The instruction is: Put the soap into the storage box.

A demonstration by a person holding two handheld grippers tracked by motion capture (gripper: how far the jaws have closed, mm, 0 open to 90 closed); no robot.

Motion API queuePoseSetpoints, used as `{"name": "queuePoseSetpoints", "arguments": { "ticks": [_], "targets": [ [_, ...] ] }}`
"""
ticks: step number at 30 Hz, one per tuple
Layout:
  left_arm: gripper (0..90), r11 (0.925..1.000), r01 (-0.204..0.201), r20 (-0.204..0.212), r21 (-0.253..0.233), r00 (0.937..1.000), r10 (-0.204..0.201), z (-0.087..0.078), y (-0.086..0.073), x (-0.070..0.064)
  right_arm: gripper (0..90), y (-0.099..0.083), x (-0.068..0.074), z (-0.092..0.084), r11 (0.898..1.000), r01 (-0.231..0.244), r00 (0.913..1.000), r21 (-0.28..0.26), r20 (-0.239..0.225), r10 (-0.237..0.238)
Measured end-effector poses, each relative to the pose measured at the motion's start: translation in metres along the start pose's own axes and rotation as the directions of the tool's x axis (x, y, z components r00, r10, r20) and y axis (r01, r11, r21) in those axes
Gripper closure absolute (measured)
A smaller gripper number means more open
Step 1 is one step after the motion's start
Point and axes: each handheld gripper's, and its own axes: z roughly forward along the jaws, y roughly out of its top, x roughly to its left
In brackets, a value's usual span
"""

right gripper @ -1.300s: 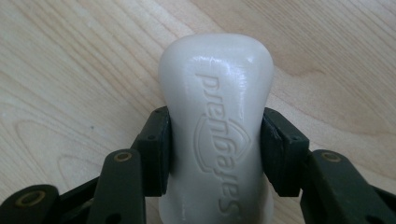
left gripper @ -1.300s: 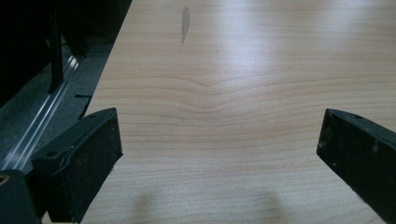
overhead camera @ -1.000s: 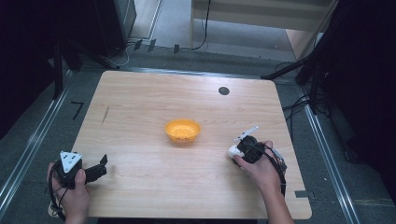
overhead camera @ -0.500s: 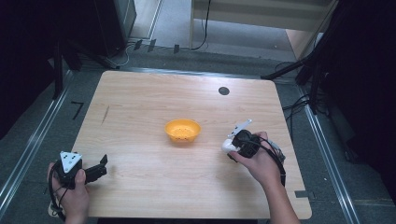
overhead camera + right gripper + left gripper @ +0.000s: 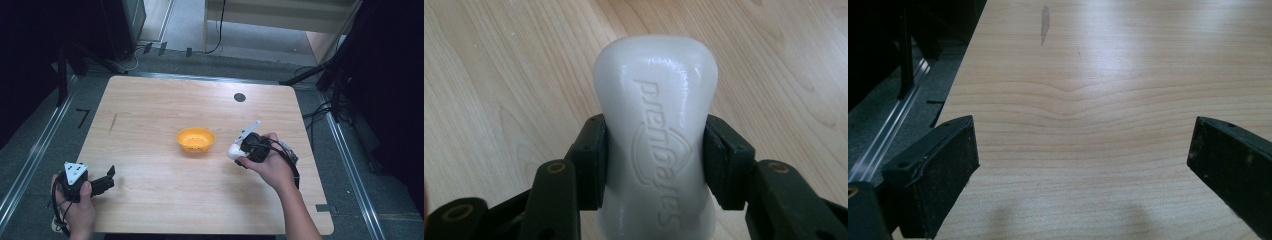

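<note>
Table: pale wood, broad, carrying 1 bowl near its middle; a small dark round spot toward the far edge.
Bowl: orange, shallow, upright, apparently empty, sitting just left of the right claw in the high view and apart from it.
Right claw: clamped on a white bar of soap, lifted clear of the table, aimed toward the bowl.
Soap: white, waisted bar with embossed lettering, gripped across its narrow middle by both pads; rounded end sticking out beyond the jaws, over bare wood.
Left claw: jaws wide apart with nothing between, resting low at the near left corner of the table; bare wood grain ahead in the left gripper view.
Step in hand: judged as carrying the soap across to the bowl, pick-up already done, drop-off not yet done.
Next move: likely bringing the soap over the bowl's rim, lowering until it sits inside, then spreading the jaws; calls for keeping the squeeze firm, since a smooth bar may slip.
</note>
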Motion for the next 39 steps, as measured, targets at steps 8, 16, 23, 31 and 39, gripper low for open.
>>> {"name": "queuePoseSetpoints", "arguments": {
  "ticks": [8,16,23,31,39],
  "targets": [
    [0.3,1.0000,-0.008,-0.002,0.006,1.0000,0.008,0.000,0.000,0.000,51.3,0.015,0.001,-0.003,0.999,0.051,0.9985,-0.015,-0.016,-0.052],
    [0.3,1.0000,-0.005,-0.007,-0.002,1.0000,0.005,0.000,0.000,-0.001,51.3,0.028,-0.003,-0.006,0.996,0.083,0.9960,-0.032,-0.030,-0.084],
    [0.3,1.0000,-0.007,-0.007,0.002,0.9999,0.007,0.000,0.000,0.000,51.2,0.041,-0.005,-0.006,0.990,0.130,0.9910,-0.046,-0.026,-0.131],
    [0.3,1.0000,-0.006,-0.007,0.002,1.0000,0.006,0.000,0.000,0.000,51.2,0.059,-0.004,-0.005,0.981,0.189,0.9814,-0.050,-0.024,-0.191],
    [0.3,1.0000,-0.004,-0.004,0.002,1.0000,0.004,0.000,0.000,0.000,51.2,0.075,-0.003,0.001,0.971,0.232,0.9721,-0.055,-0.018,-0.234]
  ]
}}
